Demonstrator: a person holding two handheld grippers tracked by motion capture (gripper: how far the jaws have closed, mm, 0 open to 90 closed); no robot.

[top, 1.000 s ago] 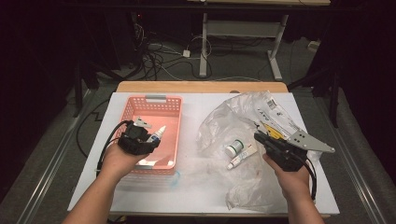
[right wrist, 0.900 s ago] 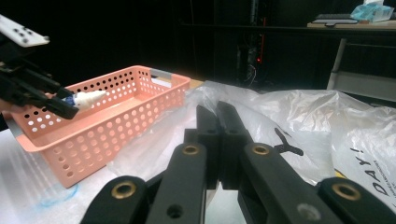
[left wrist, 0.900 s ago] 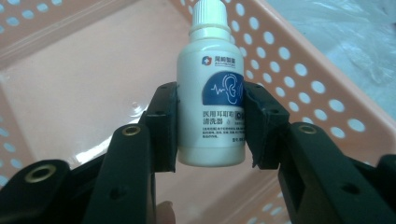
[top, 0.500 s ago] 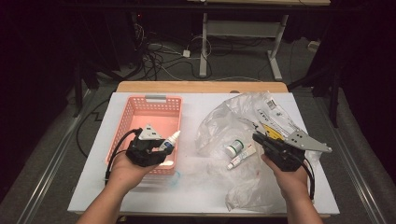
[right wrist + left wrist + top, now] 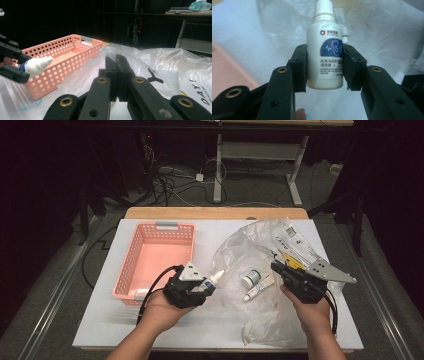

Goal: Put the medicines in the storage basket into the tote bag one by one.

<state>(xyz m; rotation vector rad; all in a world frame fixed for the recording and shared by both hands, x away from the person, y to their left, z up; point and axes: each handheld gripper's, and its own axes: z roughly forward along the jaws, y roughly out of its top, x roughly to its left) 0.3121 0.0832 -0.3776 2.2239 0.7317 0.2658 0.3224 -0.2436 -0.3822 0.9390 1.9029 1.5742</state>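
Working over white desk (image 5: 100, 320), between crumpled clear plastic bag (image 5: 240, 245) and pink perforated plastic basket (image 5: 131, 265). Left gripper (image 5: 207, 284) pinching white ear-wash dropper bottle (image 5: 325, 57) at mid-body, just right of basket, above desk, nozzle toward bag. Right gripper (image 5: 277, 267) pressed together at bag's right side; cannot tell if film is caught. Probably bagging. Keep squeeze steady and square on label, since smooth round wall may roll. Lead with nozzle, low, into bag opening. Steer clear of small green-capped white jar (image 5: 251, 279) and white tube (image 5: 259, 288) lying inside.
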